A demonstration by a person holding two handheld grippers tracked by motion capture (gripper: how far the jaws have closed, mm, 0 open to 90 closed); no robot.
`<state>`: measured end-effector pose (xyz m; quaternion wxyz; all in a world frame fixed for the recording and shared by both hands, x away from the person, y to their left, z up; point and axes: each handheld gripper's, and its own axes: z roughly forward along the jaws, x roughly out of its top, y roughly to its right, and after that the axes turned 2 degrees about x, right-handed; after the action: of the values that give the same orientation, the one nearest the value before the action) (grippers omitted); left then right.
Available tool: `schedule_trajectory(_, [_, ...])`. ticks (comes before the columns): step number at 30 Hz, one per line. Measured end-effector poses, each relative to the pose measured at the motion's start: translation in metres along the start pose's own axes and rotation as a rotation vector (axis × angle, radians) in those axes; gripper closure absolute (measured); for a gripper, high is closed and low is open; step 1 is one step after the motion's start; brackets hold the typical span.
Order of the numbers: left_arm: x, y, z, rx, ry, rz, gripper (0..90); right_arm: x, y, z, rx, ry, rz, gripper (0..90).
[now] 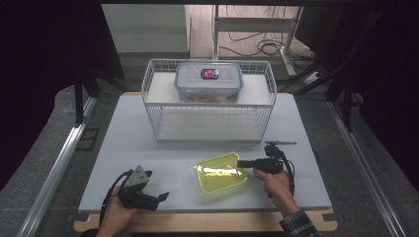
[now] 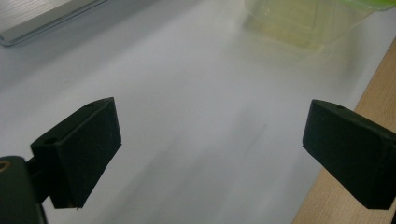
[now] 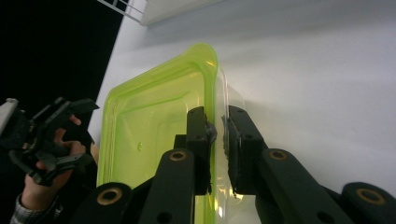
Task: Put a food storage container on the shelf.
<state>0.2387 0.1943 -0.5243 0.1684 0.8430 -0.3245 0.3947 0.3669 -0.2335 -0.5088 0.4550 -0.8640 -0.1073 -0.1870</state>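
Note:
A translucent yellow-green container lies open side up on the white tabletop, near the front middle. My right gripper comes at it from the right, and its jaws stand on either side of the container's right rim. In the right gripper view the container has its thin wall pinched between the two pads of the right gripper. My left gripper rests at the front left, apart from the container. Its jaws are spread wide with only bare tabletop between them, and the container is blurred farther off.
A white wire basket stands at the back of the table, with a clear lidded food box on its upper shelf. A thin dark pen-like object lies right of the basket. The wooden table edge runs close along the front.

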Motion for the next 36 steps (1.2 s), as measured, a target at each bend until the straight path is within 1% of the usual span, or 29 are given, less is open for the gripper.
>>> schedule_trajectory(3, [0.000,0.000,0.000,0.000,0.002,-0.004,4.3,0.001,-0.004,-0.003,0.016,0.012,-0.015,80.3])
schedule_trajectory(8, [0.000,-0.001,0.000,0.001,0.002,-0.002,4.3,0.004,-0.012,-0.009,0.014,0.030,-0.049,80.3])
schedule_trajectory(16, [0.000,-0.001,-0.001,0.005,0.004,-0.004,4.2,0.011,-0.026,-0.019,0.030,0.061,-0.076,80.3])
schedule_trajectory(21, [0.000,-0.001,-0.002,0.004,0.009,-0.010,4.2,0.018,-0.035,-0.025,0.048,0.086,-0.082,80.4])
schedule_trajectory(27, [0.000,-0.001,-0.001,0.004,0.009,-0.010,4.2,0.026,-0.047,-0.031,0.067,0.100,-0.094,80.4])
schedule_trajectory(34, [0.000,-0.001,-0.002,0.004,0.011,-0.009,4.2,0.036,-0.059,-0.039,0.113,0.123,-0.084,80.4])
schedule_trajectory(36, [0.000,-0.001,-0.002,0.004,0.010,-0.009,4.2,0.039,-0.063,-0.041,0.116,0.127,-0.087,80.4])
